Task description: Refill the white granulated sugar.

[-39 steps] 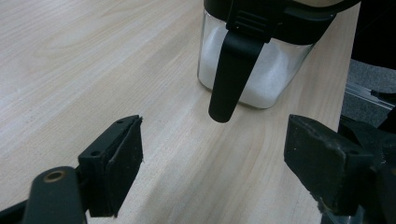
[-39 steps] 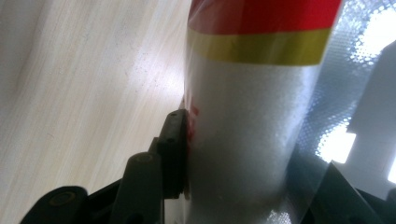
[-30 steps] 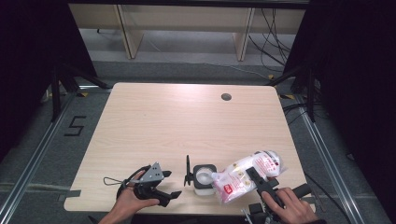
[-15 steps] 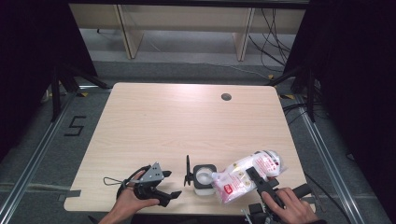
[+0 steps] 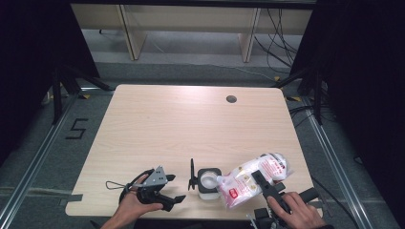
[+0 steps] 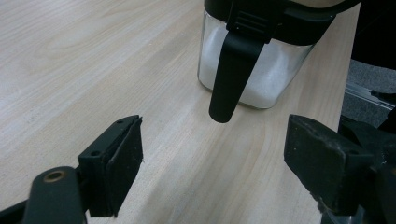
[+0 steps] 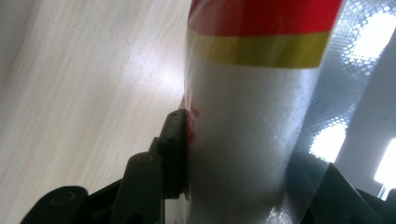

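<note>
Right gripper [image 5: 260, 180] is clamped on a white refill bag [image 5: 250, 178] with red print, tilted so its corner sits over the open mouth of the small clear container [image 5: 208, 183] at the near edge of the table [image 5: 191, 124]. The container is partly filled with white granules, its black hinged lid [image 5: 192, 173] standing up on its left side. Compared with a second ago nothing has shifted: bag, container and both hands sit in the same spots, so the pour looks to be running steadily, not finished. Left gripper [image 5: 167, 191] rests on the table just left of the container, jaws apart, holding nothing, container's black lid tab [image 6: 231, 70] ahead of it.
</note>
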Demonstrator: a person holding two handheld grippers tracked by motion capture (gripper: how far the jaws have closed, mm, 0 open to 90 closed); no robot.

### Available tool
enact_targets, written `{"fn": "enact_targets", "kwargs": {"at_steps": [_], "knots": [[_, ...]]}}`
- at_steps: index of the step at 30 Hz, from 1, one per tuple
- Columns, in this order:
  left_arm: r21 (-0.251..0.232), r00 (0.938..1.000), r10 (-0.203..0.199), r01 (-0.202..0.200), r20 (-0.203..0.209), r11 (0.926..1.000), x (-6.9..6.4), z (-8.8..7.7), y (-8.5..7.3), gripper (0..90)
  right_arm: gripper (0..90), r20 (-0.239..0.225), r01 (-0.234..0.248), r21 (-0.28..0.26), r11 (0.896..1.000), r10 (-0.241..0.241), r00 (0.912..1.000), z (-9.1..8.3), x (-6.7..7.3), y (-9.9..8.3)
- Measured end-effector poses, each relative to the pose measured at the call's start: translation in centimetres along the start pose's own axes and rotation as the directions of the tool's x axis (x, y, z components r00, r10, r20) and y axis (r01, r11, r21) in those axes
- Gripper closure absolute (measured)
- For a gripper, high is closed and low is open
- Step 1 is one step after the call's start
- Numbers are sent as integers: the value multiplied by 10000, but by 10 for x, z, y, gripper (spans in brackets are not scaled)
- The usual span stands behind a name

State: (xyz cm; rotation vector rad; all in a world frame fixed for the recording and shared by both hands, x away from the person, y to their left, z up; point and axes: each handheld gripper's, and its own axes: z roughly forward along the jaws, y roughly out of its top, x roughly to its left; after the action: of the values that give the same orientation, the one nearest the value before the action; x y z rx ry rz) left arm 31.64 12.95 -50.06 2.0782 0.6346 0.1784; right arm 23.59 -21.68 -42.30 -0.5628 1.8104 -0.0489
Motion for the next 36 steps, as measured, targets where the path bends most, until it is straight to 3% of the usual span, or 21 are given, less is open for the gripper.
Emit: {"fn": "enact_targets", "kwargs": {"at_steps": [9,12,16,20,24,32,34,35,36], "knots": [[-10,10000,5,-5,35,10000,0,0,0,192,609,22,293,-34,9996,-293,9996,0,-1,2],[-23,10000,-4,5,50,10000,0,0,0,192,609,16,61,103,9999,-61,10000,-1,1,2],[-1,10000,-1,1,7,10000,0,0,0,192,609,82,268,107,9996,-269,9996,-1,0,3],[-15,10000,-4,4,41,10000,0,0,0,192,609,54,169,183,9997,-170,9998,-1,1,3],[-6,9999,105,-105,55,9999,1,0,0,192,610,43,420,100,9991,-420,9991,0,0,3],[-9,10000,2,-2,57,10000,0,0,0,192,610,114,120,-132,9998,-119,9999,0,-1,1],[-12,9994,337,-337,74,9994,2,0,1,192,610,60,-45,-12,10000,45,10000,-1,0,1],[-13,10000,12,-12,59,10000,0,0,0,192,610,54,-67,22,10000,67,10000,-1,0,1],[-5,10000,12,-12,58,10000,1,0,0,192,610,19,-8,20,10000,8,10000,-1,0,1]]}}
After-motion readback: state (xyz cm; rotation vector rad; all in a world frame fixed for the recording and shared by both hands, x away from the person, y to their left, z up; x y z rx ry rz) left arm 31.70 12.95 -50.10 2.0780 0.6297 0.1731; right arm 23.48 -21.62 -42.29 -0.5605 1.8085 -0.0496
